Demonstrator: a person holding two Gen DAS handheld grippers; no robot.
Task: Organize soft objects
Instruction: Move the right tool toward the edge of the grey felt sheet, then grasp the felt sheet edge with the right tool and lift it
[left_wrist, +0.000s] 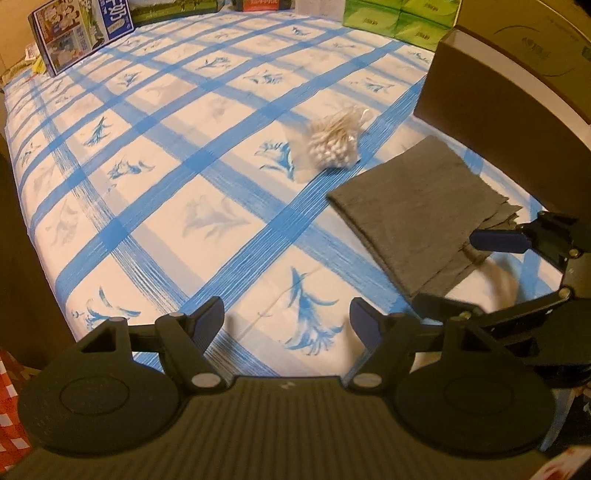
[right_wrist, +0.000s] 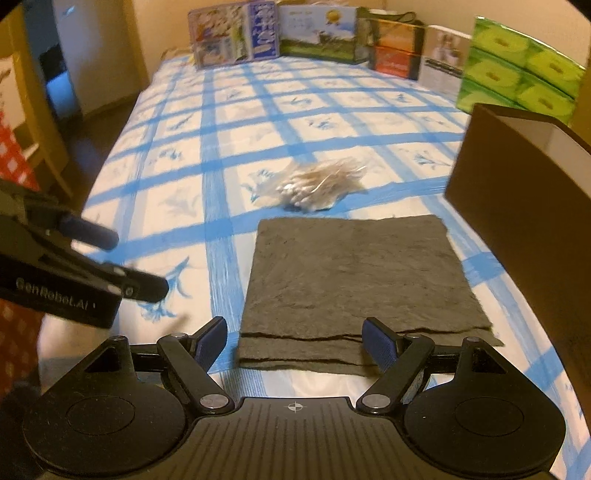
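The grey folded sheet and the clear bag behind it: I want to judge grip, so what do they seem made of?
The grey folded sheet looks like felt or thick nonwoven cloth: matte, fuzzy, with ragged layered edges. The clear bag seems thin glossy plastic, crinkled, holding cotton swabs with white tips.

a grey cloth (right_wrist: 354, 280) lies flat on the blue-and-white checked tablecloth (right_wrist: 177, 122), folded into a rough square of several layers, whose loose, slightly ragged edges show stacked along the near side. its surface looks felt-like and a little crumpled. just beyond its far edge, apart from it, sits a small clear bag of cotton swabs (left_wrist: 334, 144), white tips bunched at one end and pale sticks fanning out at the other; the bag seems to lie on its side, though blur makes this uncertain. a brown box (right_wrist: 517, 192) stands just beside the cloth, on its right.
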